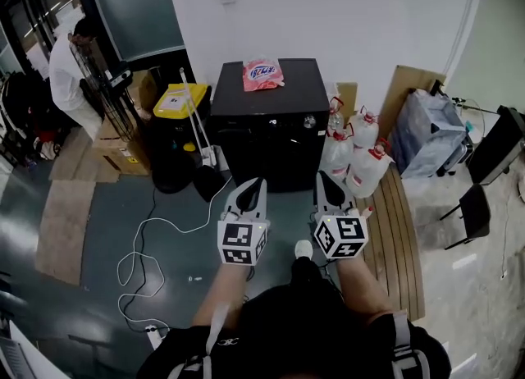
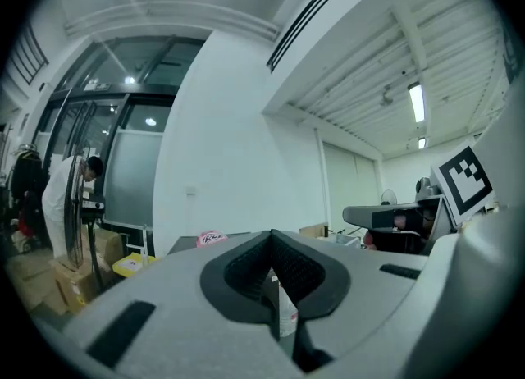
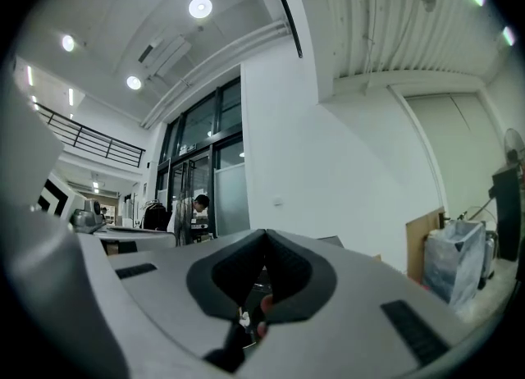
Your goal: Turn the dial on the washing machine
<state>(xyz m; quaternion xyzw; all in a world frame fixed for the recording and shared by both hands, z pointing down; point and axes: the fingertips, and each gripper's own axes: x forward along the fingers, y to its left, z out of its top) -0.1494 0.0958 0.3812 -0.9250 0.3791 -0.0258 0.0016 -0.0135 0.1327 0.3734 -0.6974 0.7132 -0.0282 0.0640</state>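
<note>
The black washing machine [image 1: 269, 135] stands against the white wall, with a small silver dial [image 1: 309, 121] at the upper right of its front. A pink detergent bag [image 1: 262, 74] lies on its top and also shows in the left gripper view as a pink bag [image 2: 211, 239]. My left gripper [image 1: 261, 180] and right gripper [image 1: 321, 175] are held side by side, short of the machine's front and well below the dial. Both sets of jaws are closed together with nothing between them, as the left gripper [image 2: 271, 234] and right gripper [image 3: 264, 234] show in their own views.
A yellow-lidded bin [image 1: 180, 100] and cardboard boxes [image 1: 123, 148] stand left of the machine. White bags with red ties [image 1: 358, 152] and a wooden slatted board [image 1: 399, 230] lie to its right. A white cable [image 1: 156, 242] loops across the floor. A person in white [image 1: 67, 74] stands far left.
</note>
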